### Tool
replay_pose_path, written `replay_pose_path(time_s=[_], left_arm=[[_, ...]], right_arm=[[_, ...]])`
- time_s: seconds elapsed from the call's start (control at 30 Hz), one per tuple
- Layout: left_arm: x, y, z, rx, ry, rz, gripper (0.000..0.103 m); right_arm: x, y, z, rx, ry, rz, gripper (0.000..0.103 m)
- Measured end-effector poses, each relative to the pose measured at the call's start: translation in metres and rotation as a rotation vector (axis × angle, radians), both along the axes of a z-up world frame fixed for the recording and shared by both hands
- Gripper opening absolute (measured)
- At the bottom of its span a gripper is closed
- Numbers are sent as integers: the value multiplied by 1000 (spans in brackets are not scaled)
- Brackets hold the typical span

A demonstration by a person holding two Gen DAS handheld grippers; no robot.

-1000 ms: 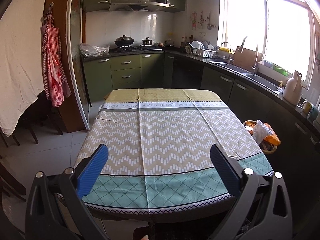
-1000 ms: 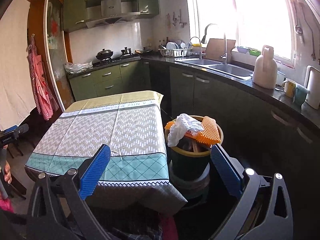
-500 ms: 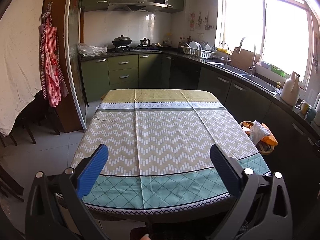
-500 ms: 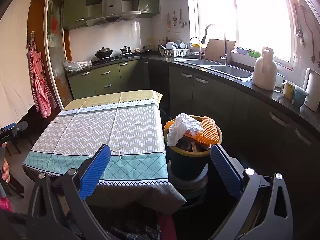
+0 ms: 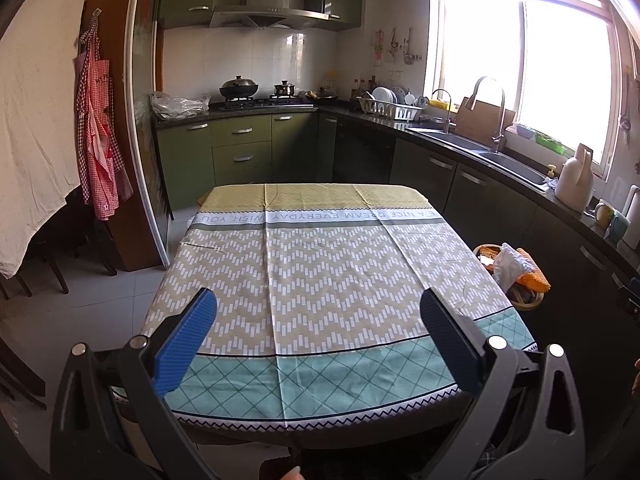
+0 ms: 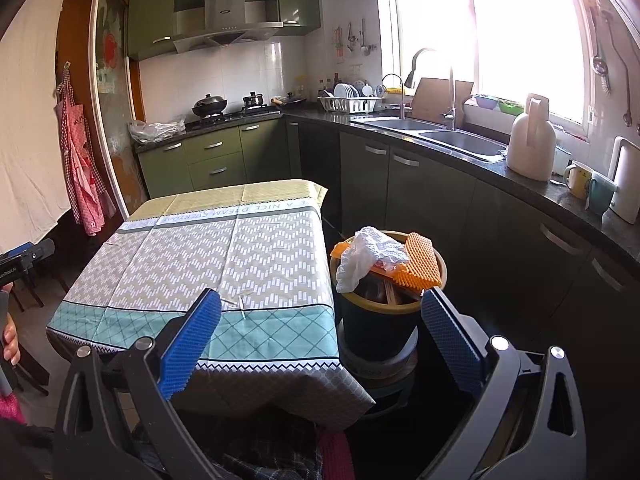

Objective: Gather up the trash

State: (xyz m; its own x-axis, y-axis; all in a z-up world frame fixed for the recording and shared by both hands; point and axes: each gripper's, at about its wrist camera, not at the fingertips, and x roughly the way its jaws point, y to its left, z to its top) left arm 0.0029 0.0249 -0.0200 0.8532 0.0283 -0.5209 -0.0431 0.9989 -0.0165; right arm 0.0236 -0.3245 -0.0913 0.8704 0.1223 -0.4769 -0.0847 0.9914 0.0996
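A dark trash bin (image 6: 376,320) with a yellow rim stands on the floor right of the table. A crumpled white tissue (image 6: 370,258) and an orange waffle-textured piece (image 6: 418,264) lie on top of it. The bin also shows in the left wrist view (image 5: 530,302) at the right, with the tissue (image 5: 506,266) on it. My right gripper (image 6: 320,332) is open and empty, above the table's near right corner, beside the bin. My left gripper (image 5: 318,330) is open and empty, above the table's near edge.
The table (image 5: 320,264) has a zigzag-patterned cloth in yellow, beige and teal. Dark green cabinets and a counter (image 6: 460,160) with a sink, a white jug (image 6: 530,140) and mugs run along the right. A red checked apron (image 5: 98,128) hangs at the left.
Both views have shifted slightly, with the table and bin a little farther off. Both grippers stay open and empty.
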Motion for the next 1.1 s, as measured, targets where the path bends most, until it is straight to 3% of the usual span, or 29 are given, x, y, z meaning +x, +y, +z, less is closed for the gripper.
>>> replay_pose_path(time_s=[1.1], left_arm=[[-2,3,-2,5,10,-3,97]], right_arm=[[3,0,-3,-1,5,5,99]])
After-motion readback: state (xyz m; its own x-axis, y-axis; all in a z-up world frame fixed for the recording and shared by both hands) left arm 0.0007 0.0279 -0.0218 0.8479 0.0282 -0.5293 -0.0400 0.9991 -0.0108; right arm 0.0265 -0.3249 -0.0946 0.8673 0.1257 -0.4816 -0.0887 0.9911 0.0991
